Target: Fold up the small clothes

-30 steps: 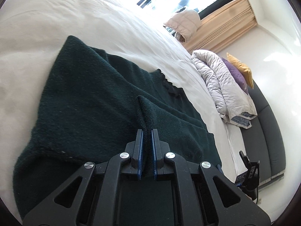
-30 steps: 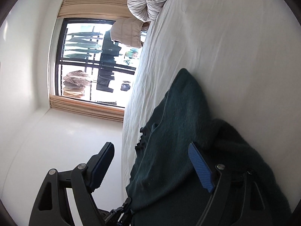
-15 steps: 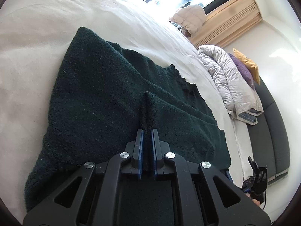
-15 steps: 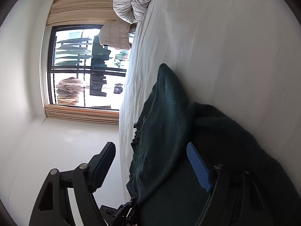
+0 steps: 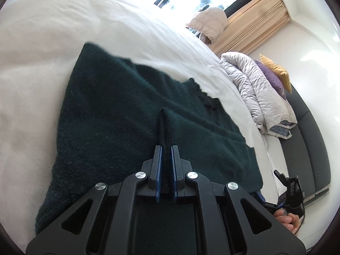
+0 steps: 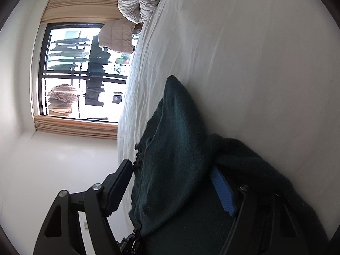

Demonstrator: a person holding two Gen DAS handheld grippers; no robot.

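Observation:
A dark green knitted sweater [image 5: 119, 114] lies spread on the white bed [image 5: 53, 31]. My left gripper [image 5: 166, 148] is shut on a raised fold of the sweater near its middle, and the knit stands up in a ridge between the blue pads. In the right wrist view the same sweater [image 6: 180, 148] hangs over the bed's side edge. My right gripper [image 6: 170, 165] straddles that edge with its jaws closing. The cloth drapes over the blue-padded finger [image 6: 223, 191], while the other finger [image 6: 121, 180] stands just clear of the knit.
A crumpled grey duvet [image 5: 255, 89] with purple and yellow cushions lies at the bed's head, beside a dark headboard [image 5: 308, 138]. A beige jacket [image 6: 116, 36] hangs by the window [image 6: 68, 70] with its curtains. A hand [image 5: 284, 218] shows at the lower right.
The right gripper's jaws have narrowed, and its outer finger has come in close to the sweater's edge. The left gripper keeps its pinch on the fold, with the view barely shifted.

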